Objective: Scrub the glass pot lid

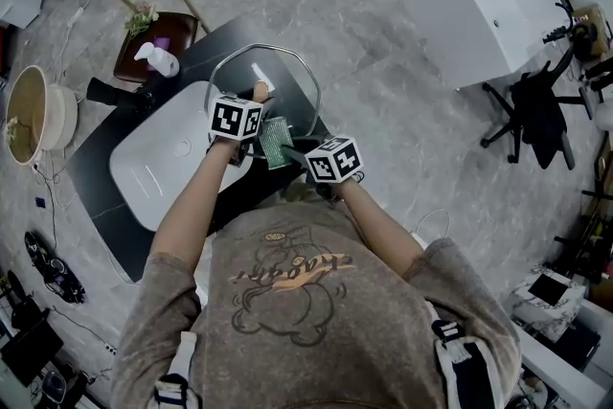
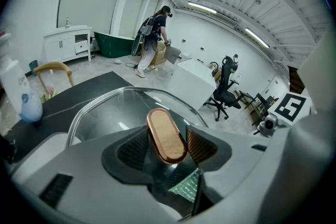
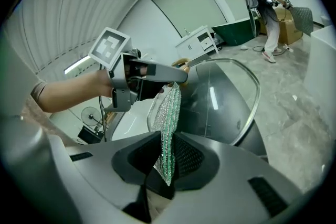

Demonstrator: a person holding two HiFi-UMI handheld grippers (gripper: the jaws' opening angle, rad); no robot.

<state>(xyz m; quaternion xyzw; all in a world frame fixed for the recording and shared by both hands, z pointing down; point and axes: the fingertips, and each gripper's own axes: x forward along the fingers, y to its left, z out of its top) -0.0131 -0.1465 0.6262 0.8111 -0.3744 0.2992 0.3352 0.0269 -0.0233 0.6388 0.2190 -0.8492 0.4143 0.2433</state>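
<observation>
The glass pot lid (image 1: 273, 72) with its metal rim is held up on edge over the black counter. Its oval copper-coloured knob (image 2: 165, 136) sits between the pads of my left gripper (image 2: 167, 148), which is shut on it. My left gripper (image 1: 253, 102) is at the lid's near side. My right gripper (image 3: 167, 159) is shut on a green and silver scrub pad (image 3: 169, 123). The pad (image 1: 276, 141) hangs just below the lid; its upper end reaches up by the glass (image 3: 220, 97) under the left gripper. My right gripper (image 1: 295, 150) is close behind the left one.
A white sink basin (image 1: 158, 163) lies in the black counter (image 1: 105, 206) to the left. A soap bottle (image 1: 158, 59) and a basket with a wooden handle (image 1: 153, 19) stand behind it. A white cabinet (image 1: 484, 10) and an office chair (image 1: 536, 110) are at the right. A person (image 2: 152, 42) stands far off.
</observation>
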